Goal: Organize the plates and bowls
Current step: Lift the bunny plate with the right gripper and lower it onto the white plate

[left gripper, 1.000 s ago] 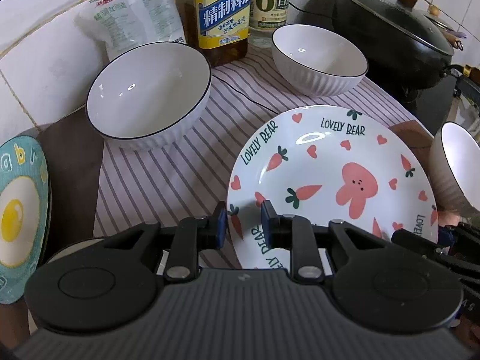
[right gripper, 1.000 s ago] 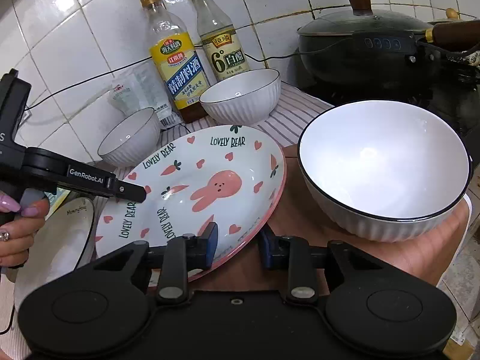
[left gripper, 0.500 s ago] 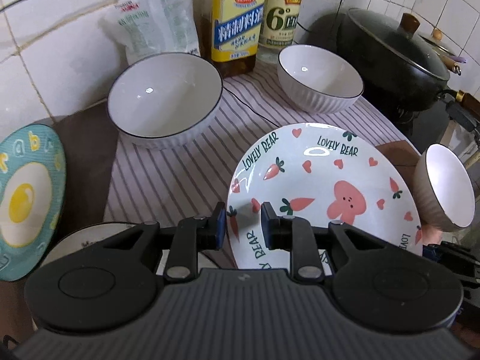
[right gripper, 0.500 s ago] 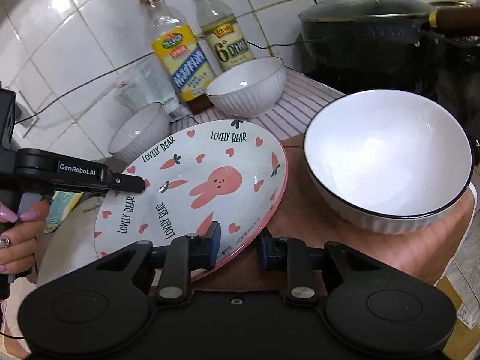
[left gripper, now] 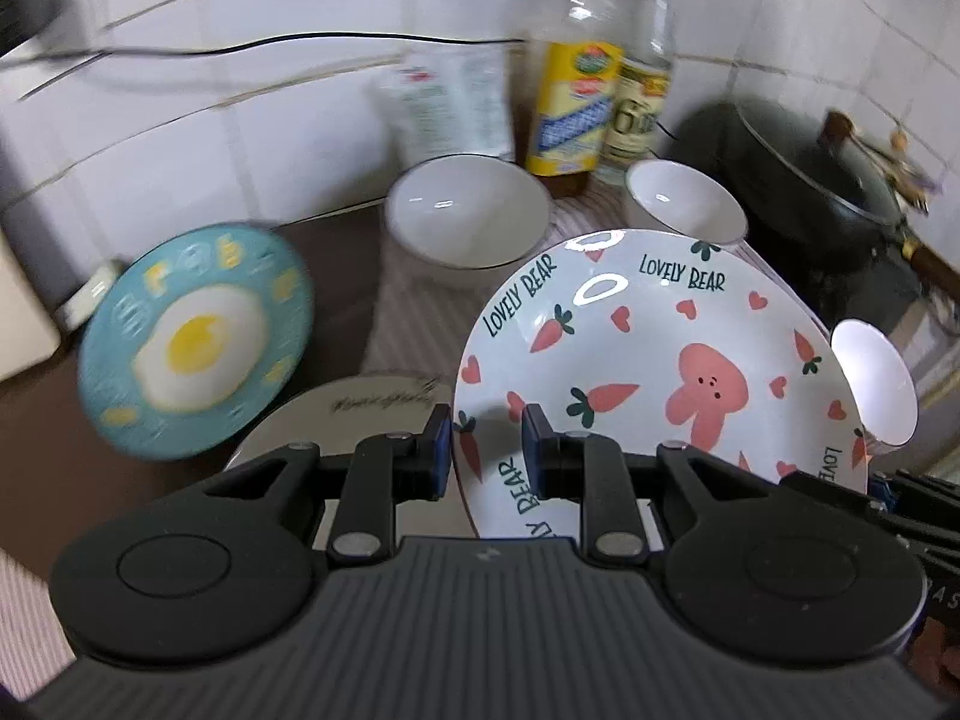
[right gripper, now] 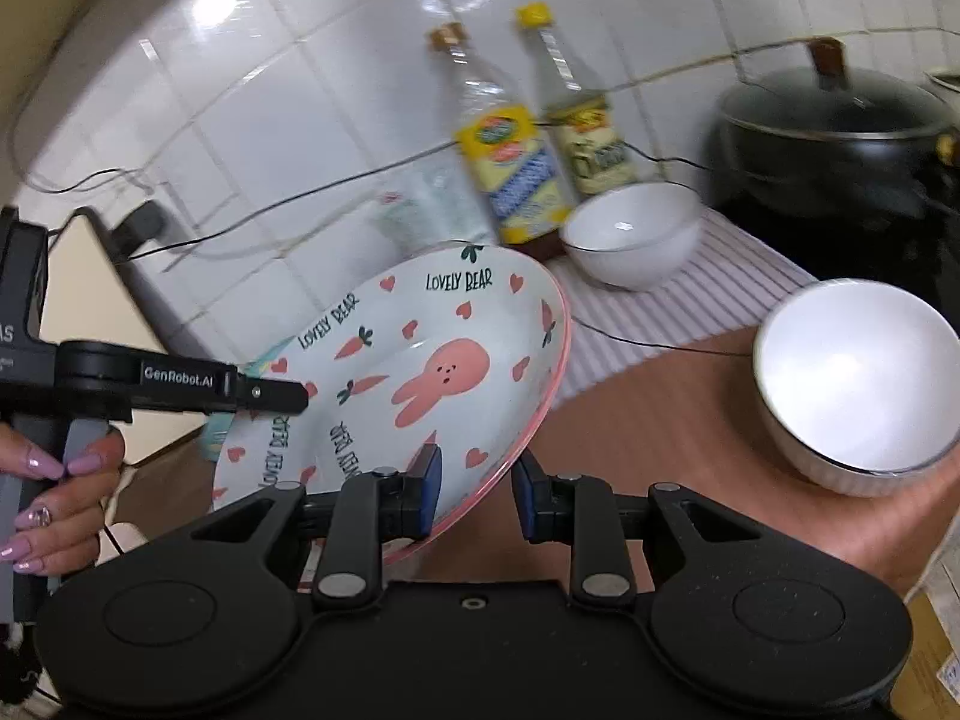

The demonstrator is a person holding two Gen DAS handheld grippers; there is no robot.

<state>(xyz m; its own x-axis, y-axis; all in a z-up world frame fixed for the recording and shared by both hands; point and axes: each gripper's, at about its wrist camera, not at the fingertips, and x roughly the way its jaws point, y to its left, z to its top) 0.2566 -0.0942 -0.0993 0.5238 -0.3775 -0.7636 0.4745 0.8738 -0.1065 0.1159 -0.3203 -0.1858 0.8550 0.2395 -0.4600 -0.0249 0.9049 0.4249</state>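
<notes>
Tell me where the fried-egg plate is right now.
The fried-egg plate shows on the left of the left wrist view, left of the rabbit plate and in front of the nearer white bowl, overlapping a plain plate beside it.

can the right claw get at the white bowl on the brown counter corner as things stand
Probably not yet. The right claw is closed on the rim of the bunny plate, which the left claw also grips. The white bowl sits unobstructed to its right, but the plate must be released first.
</notes>
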